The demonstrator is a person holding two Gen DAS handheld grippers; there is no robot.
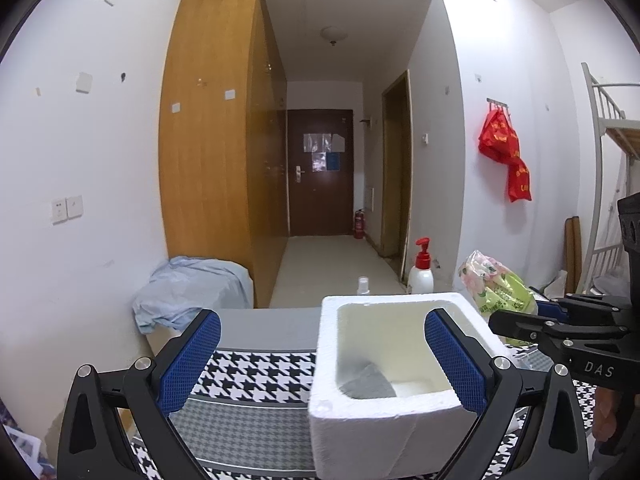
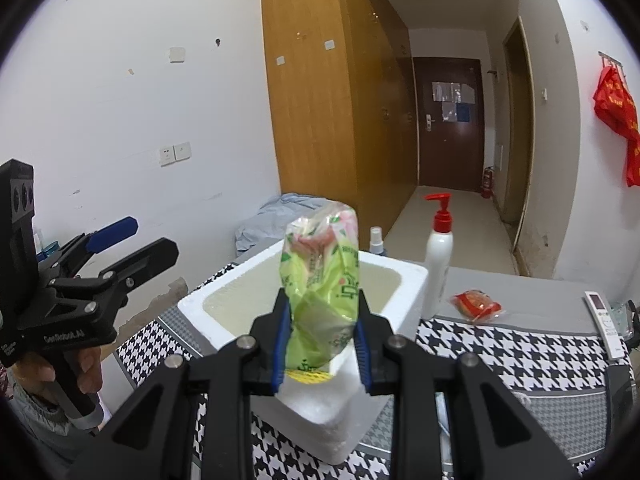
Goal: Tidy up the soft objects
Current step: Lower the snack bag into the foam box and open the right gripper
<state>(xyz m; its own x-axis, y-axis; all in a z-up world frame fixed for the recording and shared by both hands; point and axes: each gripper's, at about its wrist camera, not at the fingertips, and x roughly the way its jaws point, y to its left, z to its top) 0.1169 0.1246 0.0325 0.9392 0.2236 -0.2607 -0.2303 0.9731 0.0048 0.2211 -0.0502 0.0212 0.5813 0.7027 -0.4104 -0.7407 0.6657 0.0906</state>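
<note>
Right gripper (image 2: 320, 336): closed on green tissue pack (image 2: 320, 284), above foam box (image 2: 304, 412).
Left gripper (image 1: 322, 360): wide open, empty.
Advice: lower into box centre before releasing.

Left gripper (image 1: 322, 360): jaws spread wide, blue pads (image 1: 188, 360) far apart, nothing between them.
Right gripper (image 2: 322, 344): jaws clamped on green plastic pack (image 2: 320, 280), pack upright.
Left hand (image 2: 86, 372): wrapped round handle, seen from right wrist.
</note>
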